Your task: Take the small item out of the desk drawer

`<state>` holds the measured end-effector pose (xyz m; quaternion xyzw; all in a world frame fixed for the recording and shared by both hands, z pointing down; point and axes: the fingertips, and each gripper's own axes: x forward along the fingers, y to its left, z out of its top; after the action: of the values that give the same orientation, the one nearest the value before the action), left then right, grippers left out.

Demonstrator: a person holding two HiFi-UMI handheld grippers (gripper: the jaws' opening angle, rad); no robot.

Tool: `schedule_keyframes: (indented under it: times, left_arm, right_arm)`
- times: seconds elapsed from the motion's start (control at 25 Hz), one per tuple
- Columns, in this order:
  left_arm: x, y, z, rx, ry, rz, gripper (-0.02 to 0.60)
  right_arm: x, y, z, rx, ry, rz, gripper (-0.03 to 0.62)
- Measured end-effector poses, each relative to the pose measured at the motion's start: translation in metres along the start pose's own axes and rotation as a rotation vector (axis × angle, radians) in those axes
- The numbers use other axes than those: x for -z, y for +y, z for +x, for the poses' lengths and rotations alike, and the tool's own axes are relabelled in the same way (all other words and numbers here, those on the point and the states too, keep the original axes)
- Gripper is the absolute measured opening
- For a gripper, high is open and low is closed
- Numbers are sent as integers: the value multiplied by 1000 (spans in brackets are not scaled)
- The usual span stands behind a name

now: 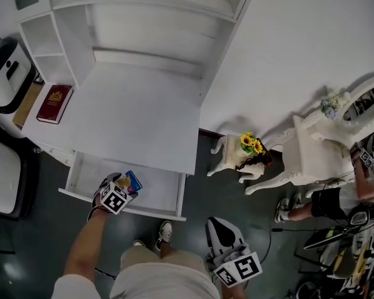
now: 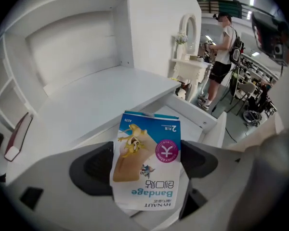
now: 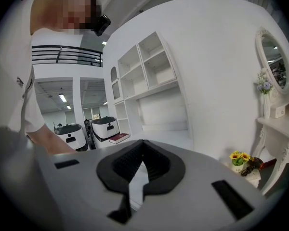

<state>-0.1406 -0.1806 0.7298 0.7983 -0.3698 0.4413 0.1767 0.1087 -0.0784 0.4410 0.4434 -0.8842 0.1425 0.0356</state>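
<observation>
The white desk's drawer (image 1: 90, 174) stands pulled open at the near edge. A small bandage box (image 1: 133, 182), blue and white with cartoon figures, is clamped in my left gripper (image 1: 126, 189) just above the drawer's middle. In the left gripper view the box (image 2: 147, 162) stands upright between the two dark pads (image 2: 92, 168), with the open drawer (image 2: 202, 115) and the desk top (image 2: 101, 100) behind it. My right gripper (image 1: 218, 226) hangs low to the right of the drawer, away from the desk. Its pads (image 3: 156, 165) are shut together on nothing.
A red book (image 1: 55, 103) lies at the desk's left end, under a white shelf unit (image 1: 143, 5). Right of the desk stand a small white stool with sunflowers (image 1: 252, 144) and a white dressing table (image 1: 324, 148). A person (image 1: 336, 199) stands at the far right.
</observation>
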Motion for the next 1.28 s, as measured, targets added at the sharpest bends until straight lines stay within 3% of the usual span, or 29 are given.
schedule_keyframes:
  times: [0.56,1.28]
  left_arm:
    - [-33,16,-65,-116,-218,-212,436]
    - [-67,62,-177,-323,-500,-363,436]
  right_arm:
    - [-24,15,23,-79,-44,-27,9]
    - [-64,18,84,-184,-78,-89,9]
